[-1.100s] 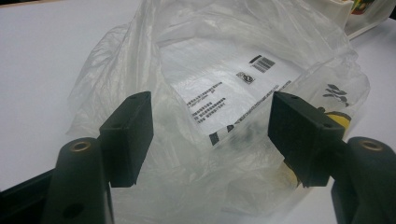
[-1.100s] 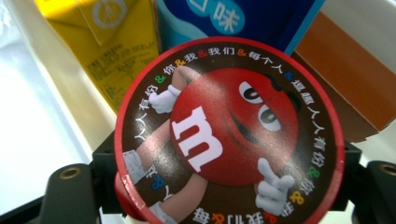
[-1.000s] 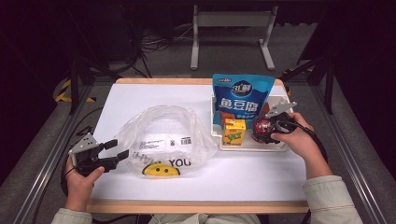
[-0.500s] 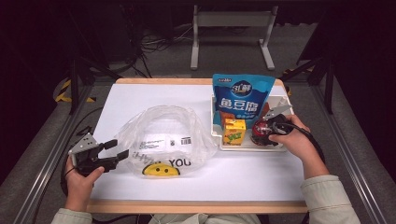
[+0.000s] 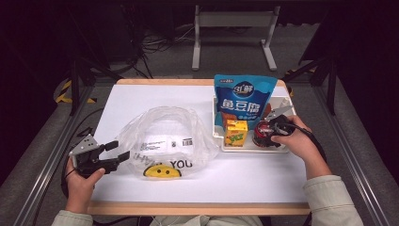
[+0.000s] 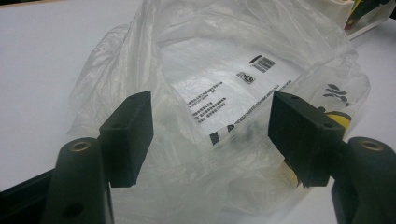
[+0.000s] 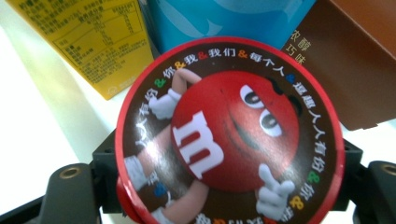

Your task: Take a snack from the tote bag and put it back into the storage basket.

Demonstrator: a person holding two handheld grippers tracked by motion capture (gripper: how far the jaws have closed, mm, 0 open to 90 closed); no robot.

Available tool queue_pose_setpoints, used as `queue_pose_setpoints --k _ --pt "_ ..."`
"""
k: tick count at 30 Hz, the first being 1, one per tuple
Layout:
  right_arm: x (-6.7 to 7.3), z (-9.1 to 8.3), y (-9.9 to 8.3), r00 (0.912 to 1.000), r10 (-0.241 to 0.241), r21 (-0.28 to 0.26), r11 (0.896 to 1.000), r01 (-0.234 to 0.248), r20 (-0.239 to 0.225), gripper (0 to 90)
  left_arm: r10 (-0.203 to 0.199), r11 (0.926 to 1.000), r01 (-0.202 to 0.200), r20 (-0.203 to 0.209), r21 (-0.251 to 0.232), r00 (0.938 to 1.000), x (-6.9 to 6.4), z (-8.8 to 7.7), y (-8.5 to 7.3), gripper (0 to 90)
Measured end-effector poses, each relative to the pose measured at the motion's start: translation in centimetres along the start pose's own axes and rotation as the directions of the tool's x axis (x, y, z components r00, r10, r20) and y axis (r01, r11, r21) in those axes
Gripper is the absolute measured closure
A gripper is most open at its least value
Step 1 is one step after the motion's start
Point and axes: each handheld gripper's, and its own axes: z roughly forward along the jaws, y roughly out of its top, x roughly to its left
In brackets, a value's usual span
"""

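Observation:
A red M&M's can (image 5: 260, 133) stands in a white tray (image 5: 249, 147) at the right of the table. My right gripper (image 5: 266, 133) is shut on it, one jaw against each side. In the right gripper view the can's round lid (image 7: 229, 130) covers the space between the jaws of the right gripper (image 7: 229, 165). A crumpled clear plastic bag (image 5: 162, 141) with a yellow smiley lies in the middle. My left gripper (image 5: 118, 149) stands open at its left edge. The bag's rim (image 6: 224, 93) lies loose between the wide jaws of the left gripper (image 6: 210, 126).
In the tray a yellow juice carton (image 5: 235, 133) stands left of the can, with a tall blue snack pouch (image 5: 242, 101) behind. A brown box (image 7: 355, 60) is beside the can. The white table top (image 5: 244, 179) ends in a wooden front edge.
The right hand has shifted slightly toward the near side at the can. The left gripper and the bag have stayed where they were.

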Motion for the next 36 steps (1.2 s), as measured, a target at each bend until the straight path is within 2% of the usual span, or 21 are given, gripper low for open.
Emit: queue_pose_setpoints --k 6,9,14,16,17,19,22,26,31,32,33,36 --pt "-0.4 -0.1 0.0 0.9997 -0.024 0.010 1.000 0.024 0.000 23.3 -0.003 1.0000 0.003 0.000 -0.001 1.0000 0.0 0.0 0.0 31.8" --pt "-0.5 -0.2 0.1 0.9991 -0.041 0.033 0.999 0.041 0.011 22.4 -0.001 1.0000 0.001 0.001 -0.001 1.0000 0.0 0.0 0.0 31.9" --pt "-0.6 -0.3 0.0 0.9993 -0.033 0.028 0.999 0.032 0.017 20.5 -0.001 1.0000 0.001 0.000 -0.001 1.0000 0.0 0.0 0.0 31.8" --pt "-0.5 -0.5 0.0 0.9997 -0.011 0.009 1.000 0.011 0.021 15.0 -0.002 1.0000 0.002 0.000 -0.001 1.0000 0.0 0.0 0.0 31.8" --pt "-0.5 -0.5 0.0 0.9997 -0.011 0.009 1.000 0.011 0.021 15.0 -0.002 1.0000 0.002 0.000 -0.001 1.0000 0.0 0.0 0.0 31.9" --pt "-0.2 -1.1 0.2 0.9994 0.014 -0.042 0.999 -0.013 0.030 10.8 -0.003 1.0000 0.003 0.000 -0.002 1.0000 0.0 0.0 0.0 31.8" --pt "-0.1 -1.5 0.3 0.9989 0.018 -0.055 0.998 -0.016 0.044 9.0 -0.002 1.0000 0.002 0.000 -0.001 1.0000 0.0 0.0 0.0 31.9" --pt "0.3 -2.8 0.6 0.9975 0.029 -0.100 0.995 -0.023 0.064 7.7 0.000 1.0000 0.000 0.001 0.000 1.0000 -0.1 -0.1 0.0 31.9" --pt "1.3 -4.4 0.7 0.9959 0.049 -0.175 0.984 -0.035 0.076 7.1 0.005 1.0000 -0.005 0.007 -0.007 1.0000 -0.3 -0.2 0.1 31.8" --pt "1.3 -4.4 0.7 0.9959 0.049 -0.175 0.984 -0.035 0.076 7.1 0.005 1.0000 -0.005 0.007 -0.007 1.0000 -0.3 -0.2 0.1 31.8" --pt "1.9 -5.2 0.7 0.9952 0.047 -0.215 0.976 -0.027 0.086 7.1 0.002 1.0000 -0.002 0.009 -0.008 1.0000 -0.3 -0.2 0.1 31.8" --pt "2.8 -6.1 0.7 0.9946 0.042 -0.258 0.966 -0.016 0.095 7.2 0.004 1.0000 -0.004 0.013 -0.006 0.9999 -0.4 -0.4 0.1 31.7"
